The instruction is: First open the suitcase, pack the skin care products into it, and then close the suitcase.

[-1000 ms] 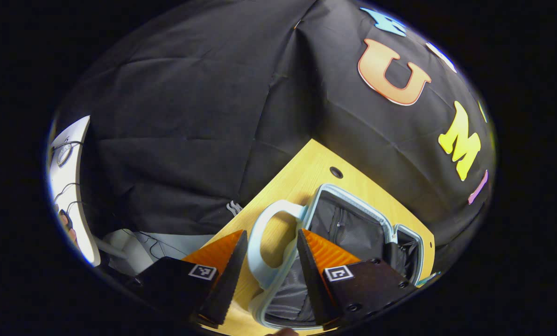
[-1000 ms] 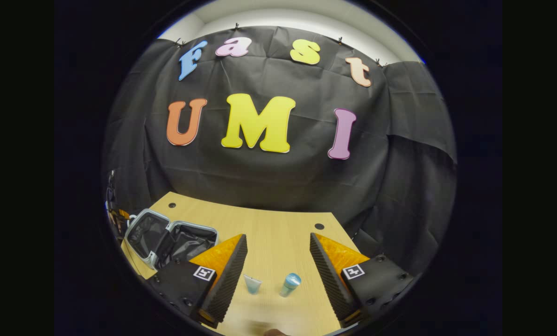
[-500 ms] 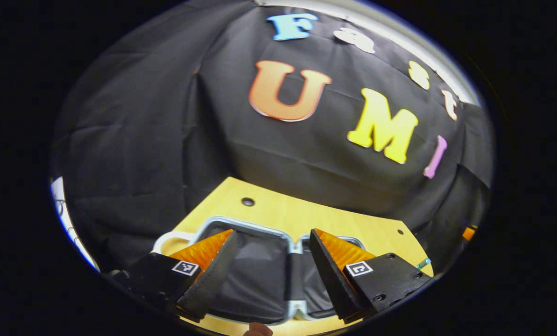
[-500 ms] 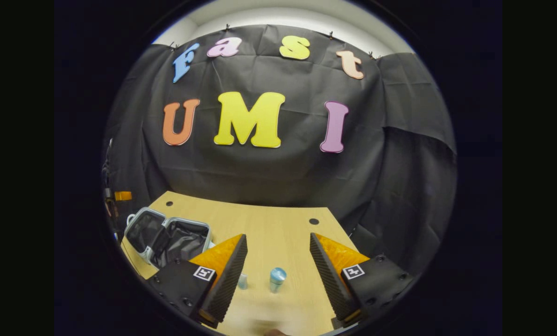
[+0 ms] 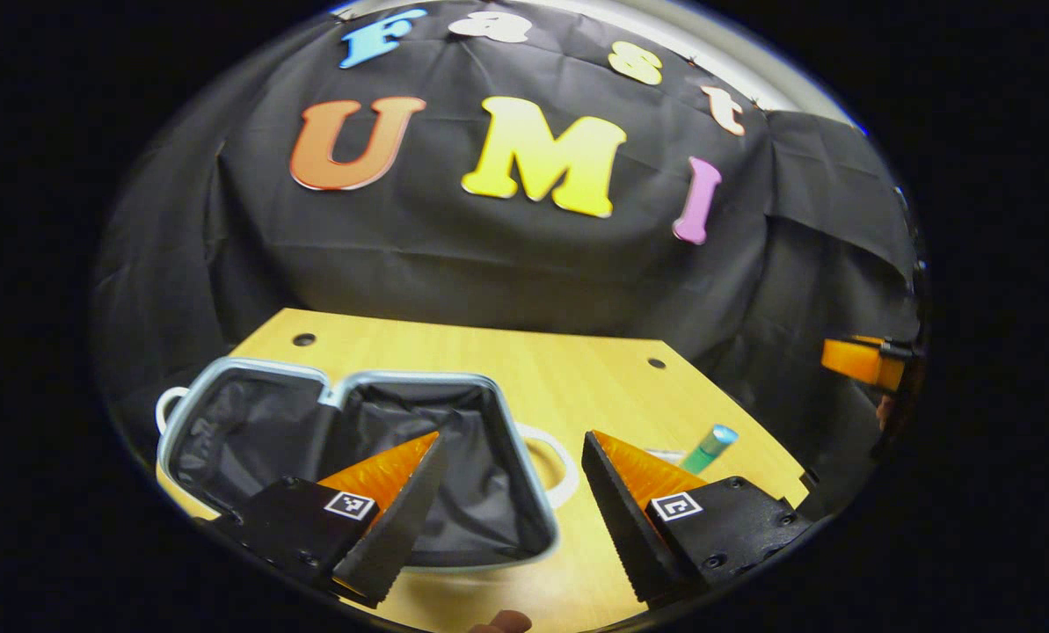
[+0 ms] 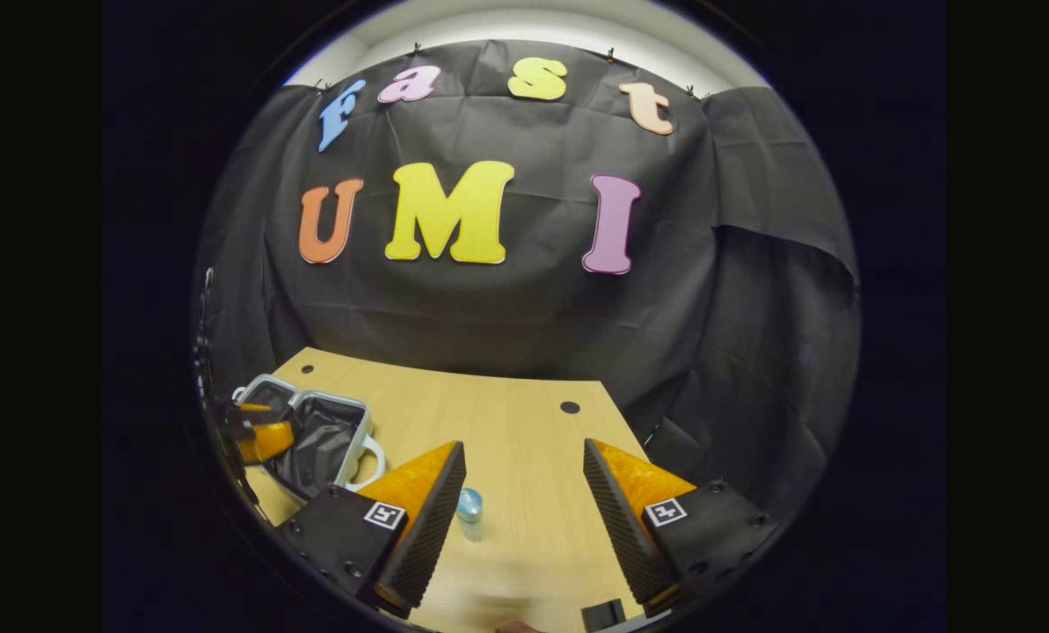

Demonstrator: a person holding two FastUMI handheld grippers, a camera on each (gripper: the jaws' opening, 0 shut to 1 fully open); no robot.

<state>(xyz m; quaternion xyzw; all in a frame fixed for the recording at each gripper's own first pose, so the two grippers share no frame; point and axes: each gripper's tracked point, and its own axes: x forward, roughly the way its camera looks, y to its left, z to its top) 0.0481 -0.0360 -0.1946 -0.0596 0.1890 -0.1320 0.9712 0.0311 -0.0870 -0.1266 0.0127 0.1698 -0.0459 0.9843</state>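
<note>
Both grippers, left (image 5: 511,492) and right (image 6: 524,501), gape empty above the open suitcase (image 5: 524,466) lower left and a bottle (image 6: 469,510) at frame bottom.

suitcase (image 5: 524,457): pale blue-grey rim, black lining, white handles
bottle (image 5: 709,446): green body, light blue cap
counter (image 5: 489,352): light wood grain
left claw (image 5: 511,501): orange fingers, black ribbed pads

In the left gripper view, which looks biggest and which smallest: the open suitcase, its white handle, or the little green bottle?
As they look in the left gripper view:
1. Open suitcase, by far the largest.
2. White handle on its right side.
3. Green bottle, smallest, though it lies partly behind a gripper finger and farther off, so 2 and 3 are unsure.
</note>
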